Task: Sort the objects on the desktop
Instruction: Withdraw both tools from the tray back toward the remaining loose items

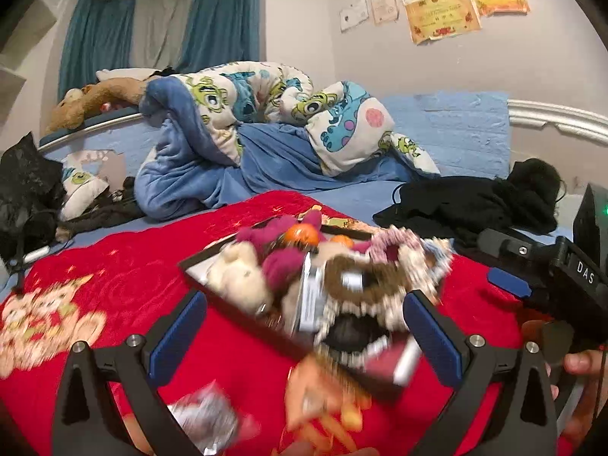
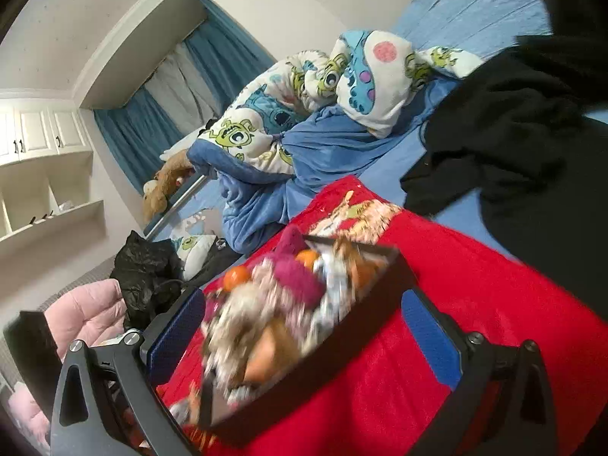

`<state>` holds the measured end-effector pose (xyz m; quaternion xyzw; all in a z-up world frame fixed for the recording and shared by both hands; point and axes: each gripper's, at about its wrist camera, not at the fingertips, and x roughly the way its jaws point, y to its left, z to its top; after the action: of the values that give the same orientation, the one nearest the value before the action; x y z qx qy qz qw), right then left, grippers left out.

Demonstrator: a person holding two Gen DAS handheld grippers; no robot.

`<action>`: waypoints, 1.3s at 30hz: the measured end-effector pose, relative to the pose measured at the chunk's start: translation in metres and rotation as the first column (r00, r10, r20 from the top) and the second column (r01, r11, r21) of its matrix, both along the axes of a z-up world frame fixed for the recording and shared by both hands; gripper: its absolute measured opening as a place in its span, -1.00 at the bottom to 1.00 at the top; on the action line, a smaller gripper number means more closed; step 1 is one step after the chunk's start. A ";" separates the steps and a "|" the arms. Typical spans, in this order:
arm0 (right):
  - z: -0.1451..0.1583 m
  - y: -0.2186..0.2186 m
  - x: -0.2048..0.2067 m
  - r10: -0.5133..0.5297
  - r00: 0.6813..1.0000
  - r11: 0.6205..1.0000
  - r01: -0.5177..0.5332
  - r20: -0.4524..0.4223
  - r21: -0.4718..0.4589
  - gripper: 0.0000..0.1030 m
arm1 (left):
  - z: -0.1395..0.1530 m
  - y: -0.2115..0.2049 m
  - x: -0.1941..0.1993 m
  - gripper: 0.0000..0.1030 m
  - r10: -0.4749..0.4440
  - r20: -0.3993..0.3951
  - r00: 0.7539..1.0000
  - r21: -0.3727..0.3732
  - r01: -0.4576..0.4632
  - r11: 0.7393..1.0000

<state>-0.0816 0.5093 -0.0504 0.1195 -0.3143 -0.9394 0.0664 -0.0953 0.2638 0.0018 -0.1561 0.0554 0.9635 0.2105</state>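
Tray [image 1: 212, 266] heaped with plush toys [image 1: 243, 277] and oranges [image 1: 302, 235], middle of red cloth [image 1: 133, 266] | left gripper [image 1: 304, 338] fingers apart, empty | right gripper [image 2: 304, 338] apart, straddling tray | risk: blurred pile likely spills, wrappers [image 1: 205, 418] near edge snag.

Bedding: cartoon-print duvet [image 1: 266, 102] bunched on blue sheet [image 1: 448, 129]
Clothing: black garment [image 1: 467, 201] beside red blanket [image 1: 125, 266]
Window: blue curtains [image 1: 95, 34]
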 end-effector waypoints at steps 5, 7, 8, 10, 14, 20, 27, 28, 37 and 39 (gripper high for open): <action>-0.007 -0.012 0.050 -0.018 1.000 0.999 0.018 -0.016 -0.030 1.00 | 0.000 -0.054 0.042 1.00 0.055 0.035 0.998 0.062 -0.057 0.996; -0.008 -0.018 0.061 -0.016 1.000 1.000 0.016 -0.004 -0.024 1.00 | -0.002 -0.079 0.058 1.00 0.083 0.050 0.995 0.066 -0.087 0.994; -0.008 -0.023 0.065 -0.009 1.000 1.000 0.009 0.004 -0.012 1.00 | -0.002 -0.092 0.066 1.00 0.103 0.051 0.993 0.061 -0.106 0.993; -0.007 -0.034 0.074 -0.001 1.000 1.000 0.001 0.014 0.026 1.00 | -0.001 -0.116 0.079 1.00 0.150 0.042 0.988 0.045 -0.152 0.987; 0.001 -0.053 0.091 -0.001 1.000 0.997 0.001 -0.003 0.079 1.00 | -0.001 -0.171 0.102 1.00 0.251 0.032 0.967 0.021 -0.252 0.968; 0.011 -0.091 0.101 -0.021 0.999 0.999 0.022 -0.036 0.023 1.00 | -0.002 -0.234 0.107 1.00 0.371 0.053 0.927 0.008 -0.372 0.928; 0.059 -0.182 0.075 0.060 0.996 0.981 -0.047 -0.068 0.189 1.00 | -0.007 -0.262 0.099 1.00 0.348 0.037 0.937 0.048 -0.350 0.936; 0.063 -0.197 0.072 0.057 0.995 0.973 -0.037 -0.082 0.227 1.00 | -0.008 -0.262 0.097 1.00 0.340 0.038 0.940 0.050 -0.341 0.939; 0.042 -0.279 0.053 0.026 0.993 0.887 0.029 -0.111 0.460 1.00 | -0.024 -0.256 0.083 1.00 0.311 0.070 0.948 0.051 -0.315 0.948; 0.033 -0.274 0.052 0.042 0.993 0.897 0.010 -0.109 0.443 1.00 | -0.029 -0.256 0.083 1.00 0.337 0.074 0.938 0.046 -0.341 0.939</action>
<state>-0.0295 0.2352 -0.0174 0.0795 -0.0873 -0.9910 0.0633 -0.0118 0.0081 -0.0274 -0.1883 -0.0070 0.9810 0.0473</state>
